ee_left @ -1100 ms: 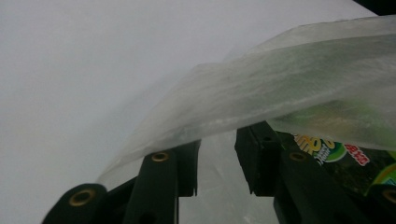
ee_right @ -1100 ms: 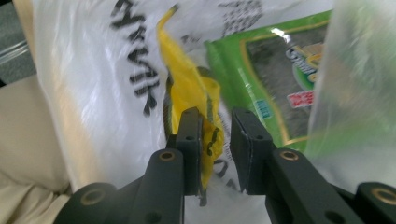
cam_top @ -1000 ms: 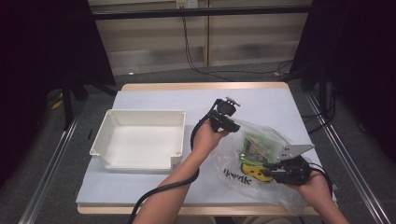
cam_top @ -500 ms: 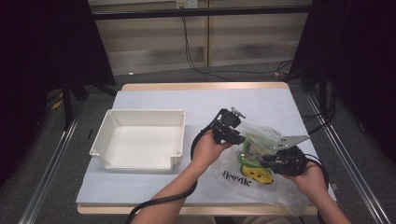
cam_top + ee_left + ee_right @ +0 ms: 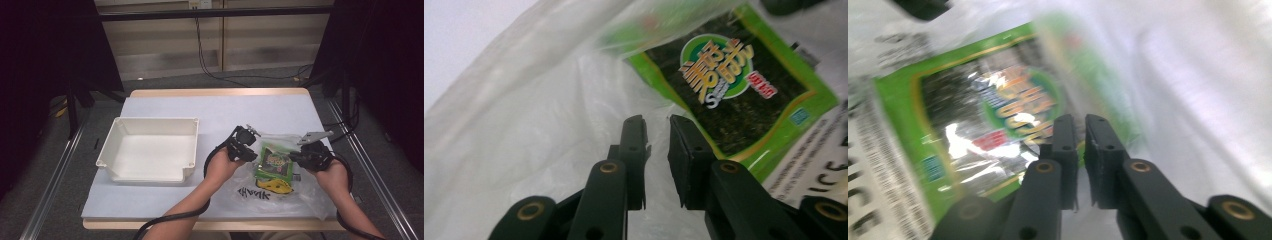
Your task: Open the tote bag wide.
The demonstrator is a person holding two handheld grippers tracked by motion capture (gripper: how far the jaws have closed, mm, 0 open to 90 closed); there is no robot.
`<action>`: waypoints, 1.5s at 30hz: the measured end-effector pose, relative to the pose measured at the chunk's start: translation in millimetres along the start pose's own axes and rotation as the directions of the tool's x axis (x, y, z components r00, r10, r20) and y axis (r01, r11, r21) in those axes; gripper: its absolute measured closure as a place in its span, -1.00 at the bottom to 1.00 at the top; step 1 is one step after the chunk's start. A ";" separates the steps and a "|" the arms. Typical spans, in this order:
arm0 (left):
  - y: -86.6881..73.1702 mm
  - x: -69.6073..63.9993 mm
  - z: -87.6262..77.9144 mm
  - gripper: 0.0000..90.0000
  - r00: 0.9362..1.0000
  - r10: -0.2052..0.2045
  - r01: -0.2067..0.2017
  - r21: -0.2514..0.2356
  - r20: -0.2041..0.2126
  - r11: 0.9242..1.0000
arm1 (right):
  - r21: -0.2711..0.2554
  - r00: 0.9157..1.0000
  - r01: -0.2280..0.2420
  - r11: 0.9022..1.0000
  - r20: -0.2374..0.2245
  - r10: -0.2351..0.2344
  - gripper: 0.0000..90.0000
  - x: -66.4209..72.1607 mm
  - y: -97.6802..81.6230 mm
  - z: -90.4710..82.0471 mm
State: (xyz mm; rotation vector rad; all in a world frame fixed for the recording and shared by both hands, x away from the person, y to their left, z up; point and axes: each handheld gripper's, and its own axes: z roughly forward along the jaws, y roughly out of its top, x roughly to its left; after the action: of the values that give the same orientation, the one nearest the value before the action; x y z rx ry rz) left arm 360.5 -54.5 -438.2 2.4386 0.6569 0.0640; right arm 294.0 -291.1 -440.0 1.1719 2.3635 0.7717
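A clear plastic bag [image 5: 280, 187] lies on the right part of the table [image 5: 220, 112], near the front edge, with black lettering on its near side. Inside it sits a green packet [image 5: 274, 162] with a dark middle and a round logo; a yellow patch shows just below the packet through the plastic. In the left gripper view the packet [image 5: 744, 85] lies under the film up and to the right of the jaws, and in the right gripper view the packet [image 5: 973, 125] lies to the left of the jaws, blurred and glinting.

The left gripper [image 5: 248, 150] sits at the bag's left edge, just beside the packet, and the right gripper [image 5: 298, 156] at the packet's right side, so the packet lies between the two. The jaws of the left gripper [image 5: 656, 130] have just been closing and now stand at a narrow gap over the crumpled film; whether any film is pinched cannot be told. The jaws of the right gripper [image 5: 1080, 130] have also just been closing and stand nearly together, with a thin slit between them, over the film beside the packet's edge; a grip on the plastic cannot be made out.

A white bin [image 5: 150, 150] stands on the left part of the table, well apart from the bag. A person's forearms come in from the near edge, a black cable trailing from each gripper.
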 end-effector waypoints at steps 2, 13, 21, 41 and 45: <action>-0.2 1.4 1.6 0.73 1.000 0.000 0.000 0.009 0.004 1.000 | 0.002 1.000 -0.007 1.000 0.009 0.007 0.91 -6.5 1.5 0.7; -2.3 10.6 14.4 0.84 1.000 -0.013 0.014 0.035 -0.010 0.999 | -0.006 0.996 -0.064 0.998 0.068 0.065 1.00 -30.0 -2.3 13.7; -2.4 11.7 21.2 0.89 1.000 -0.013 0.014 0.048 -0.028 0.999 | -0.029 0.991 -0.103 0.994 0.082 0.105 1.00 -45.4 -0.6 24.1; -15.1 6.7 8.3 0.88 1.000 -0.014 0.014 0.040 0.005 0.999 | -0.014 0.991 -0.127 0.992 -0.044 0.126 1.00 -38.7 -13.2 40.6; -5.0 12.4 4.1 0.86 0.999 -0.036 0.036 0.003 -0.012 0.999 | -0.012 0.990 -0.133 0.991 -0.055 0.132 1.00 -35.4 -12.3 39.4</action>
State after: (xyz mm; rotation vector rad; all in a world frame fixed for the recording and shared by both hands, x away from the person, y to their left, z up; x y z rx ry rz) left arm 370.0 -47.4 -445.8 2.4307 0.7069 0.0630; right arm 329.0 -314.1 -474.6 1.3278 2.3370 0.8739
